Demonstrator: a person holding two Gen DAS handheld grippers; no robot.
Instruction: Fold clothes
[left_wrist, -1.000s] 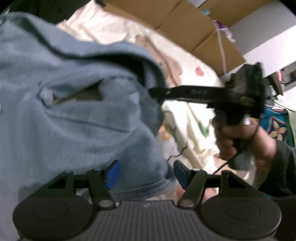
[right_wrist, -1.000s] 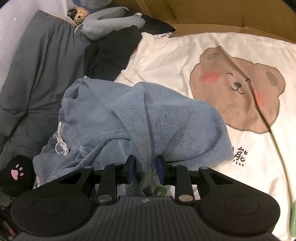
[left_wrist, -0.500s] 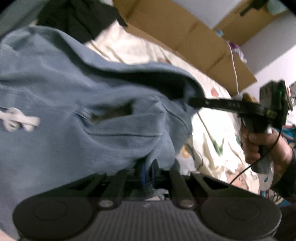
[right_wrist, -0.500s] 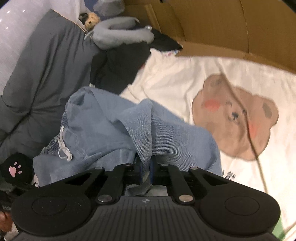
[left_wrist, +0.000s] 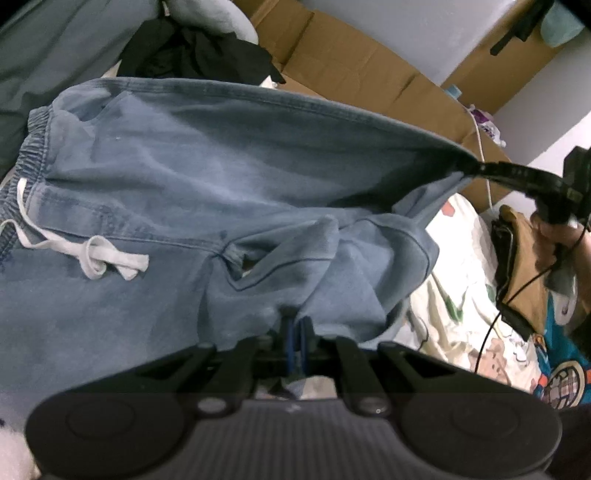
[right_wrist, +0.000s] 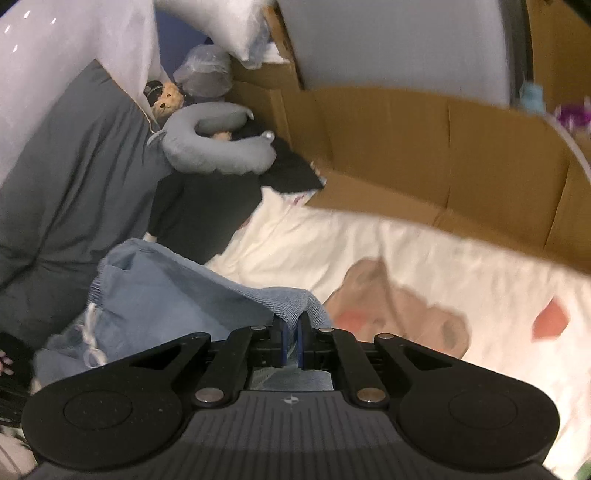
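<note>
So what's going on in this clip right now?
A person is folding blue denim shorts over a bed with a bear-print sheet. The left gripper is shut on one part of the fabric, the right gripper on another, and the cloth hangs stretched between them. No fold is made yet.

My left gripper (left_wrist: 295, 334) is matt black plastic with blue pads and dull metal pins; its body is ribbed. The shorts (left_wrist: 207, 173) I pinch are soft, faded blue denim-like cloth with stitched seams and a white woven drawstring (left_wrist: 99, 254). In my right gripper (right_wrist: 291, 341) the same cloth shows a rough twill weave. The bedsheet (right_wrist: 424, 258) is smooth printed cotton-like fabric. The cardboard (right_wrist: 443, 158) is matt brown. The neck pillow (right_wrist: 221, 147) looks smooth grey fabric.
</note>
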